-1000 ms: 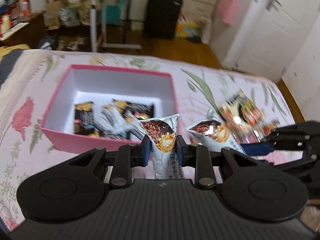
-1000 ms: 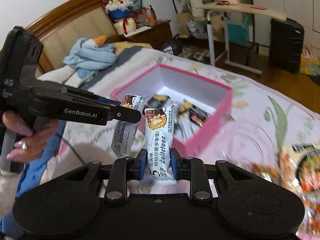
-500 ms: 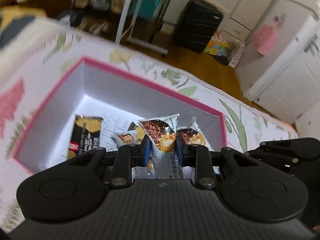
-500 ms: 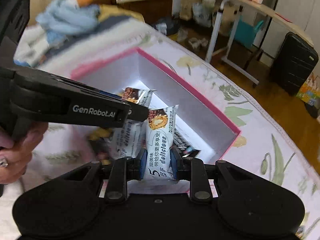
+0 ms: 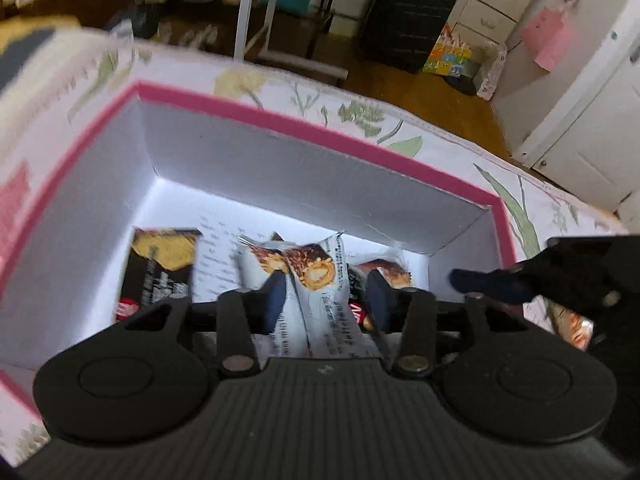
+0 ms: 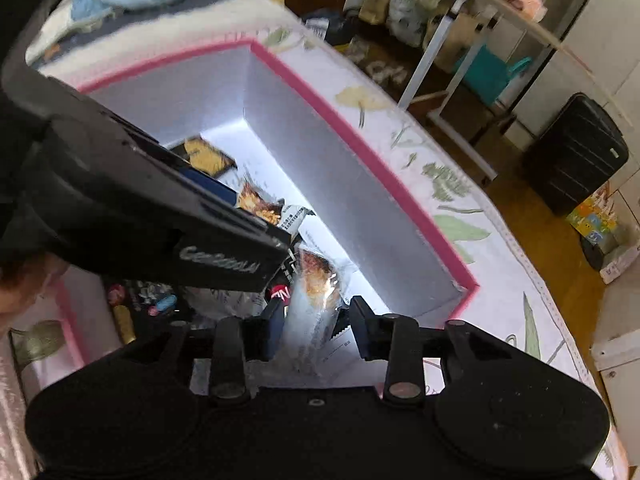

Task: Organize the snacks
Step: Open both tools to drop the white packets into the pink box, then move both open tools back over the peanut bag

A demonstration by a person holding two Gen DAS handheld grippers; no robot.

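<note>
A pink box with a white inside lies on the flowered bedspread and holds several snack packets. My left gripper is over the box, its jaws parted, with a white snack packet loose between them. A black and yellow packet lies at the box's left. My right gripper is also over the box, its jaws parted around a blurred white packet. The left gripper's body crosses the right wrist view.
The bedspread runs around the box. More snack bags lie on it to the right, behind the right gripper. Beyond the bed are a black suitcase, a white desk frame and white cupboards.
Both grippers moved from beside the box to over it and lower. Both pairs of jaws have opened, and the two white packets are no longer pinched.
</note>
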